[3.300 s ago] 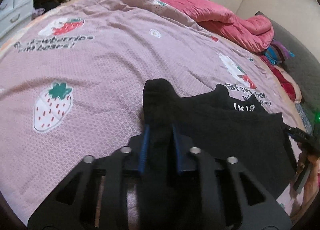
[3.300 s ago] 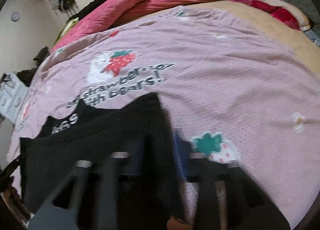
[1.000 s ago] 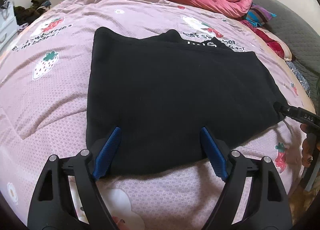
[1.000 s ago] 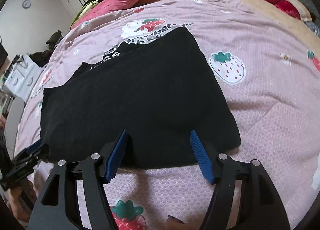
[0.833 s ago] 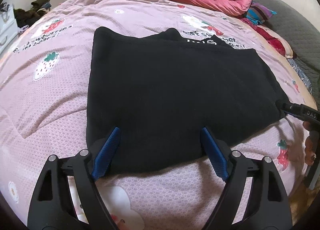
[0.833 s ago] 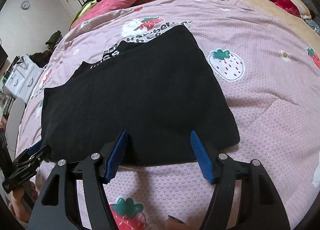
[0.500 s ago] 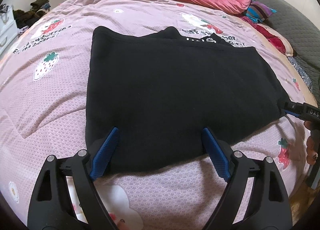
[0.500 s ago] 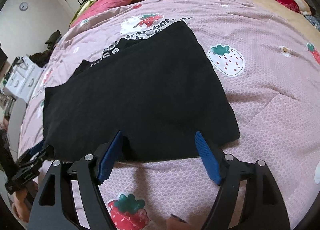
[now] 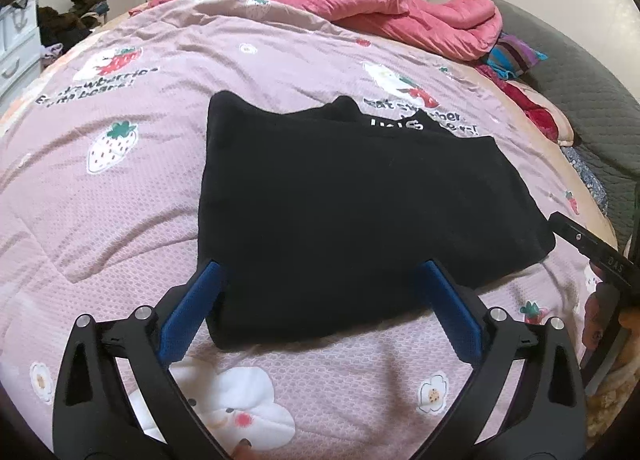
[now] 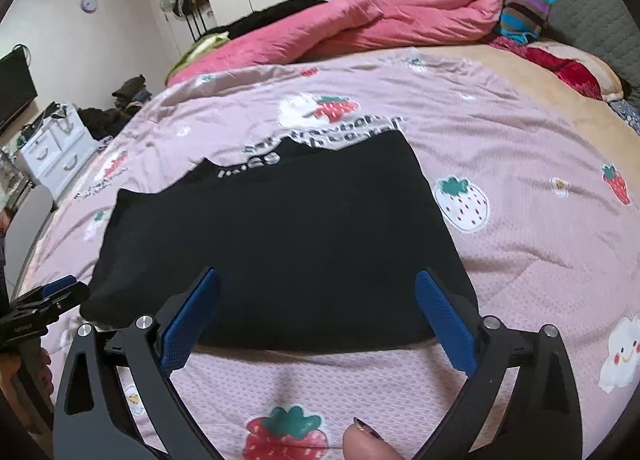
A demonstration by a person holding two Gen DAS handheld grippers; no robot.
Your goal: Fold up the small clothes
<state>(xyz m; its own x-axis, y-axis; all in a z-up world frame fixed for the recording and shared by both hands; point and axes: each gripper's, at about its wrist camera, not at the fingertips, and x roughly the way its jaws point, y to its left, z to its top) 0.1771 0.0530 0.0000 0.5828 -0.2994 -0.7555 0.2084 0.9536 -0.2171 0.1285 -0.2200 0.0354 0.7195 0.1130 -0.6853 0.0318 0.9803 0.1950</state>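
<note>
As the black knit garment with white lettering (image 9: 360, 211) lies flat on the pink strawberry-print bedspread (image 9: 120, 187), we judge the first fold to be complete: the near layer covers most of the piece, and only a strip of the lettered layer shows beyond the far edge. The outline is a broad rectangle with one wavy far edge, and the near edge sits just in front of both tools.

We hold the left claw (image 9: 320, 300) with its blue pads (image 9: 192, 308) spread wide apart, gripping nothing; the near edge of the garment lies between the pads, apart from them as far as the view shows. We hold the right claw (image 10: 320, 308) in the same condition, pads wide apart and empty, at the near edge toward the garment's other end.

What remains, in our judgement, is at least one further fold across the long side to bring the rectangle to a compact size. The far corners do not line up exactly, so a small correction may be needed first. A rolled pink quilt (image 10: 360, 27) lies well apart at the far side of the bed.
</note>
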